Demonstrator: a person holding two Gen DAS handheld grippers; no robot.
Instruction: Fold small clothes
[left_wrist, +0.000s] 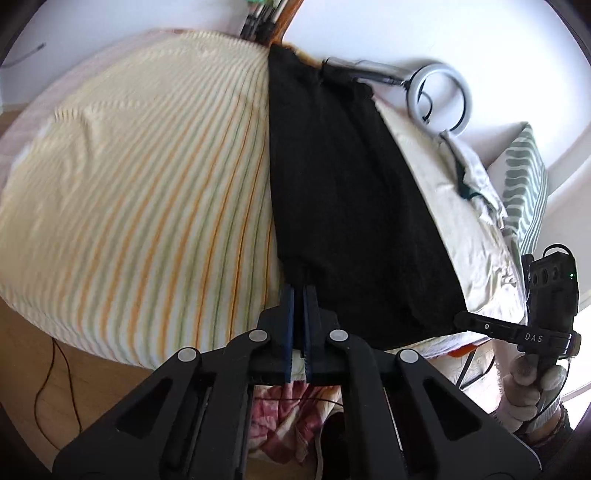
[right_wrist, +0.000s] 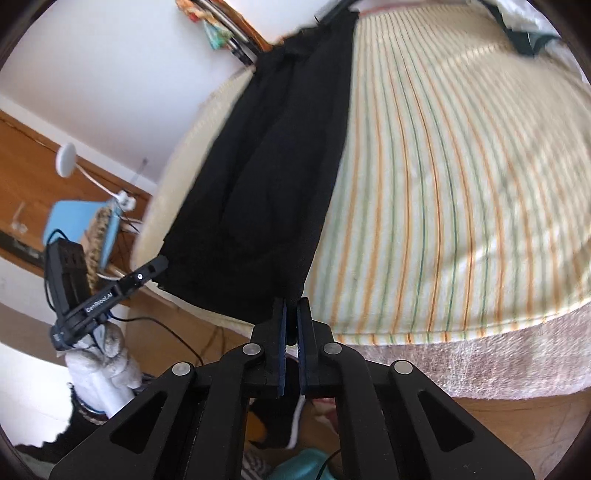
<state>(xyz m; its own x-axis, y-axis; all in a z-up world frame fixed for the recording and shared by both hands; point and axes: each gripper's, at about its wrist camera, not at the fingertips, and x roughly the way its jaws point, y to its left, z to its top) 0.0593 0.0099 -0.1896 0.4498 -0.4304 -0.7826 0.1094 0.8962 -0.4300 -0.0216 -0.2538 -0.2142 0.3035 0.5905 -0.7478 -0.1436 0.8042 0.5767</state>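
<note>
Close up, the left gripper (left_wrist: 299, 291) is pinched tight on one near corner of the black cloth (left_wrist: 347, 206). The right gripper (right_wrist: 291, 306) is pinched tight on the other near corner. The cloth is stretched out long over the striped bed cover (left_wrist: 140, 177), and its far end reaches the back edge of the bed. This looks like the start of a fold (both corners held). Next, both corners should likely go forward together, kept even, to meet the far end.
</note>
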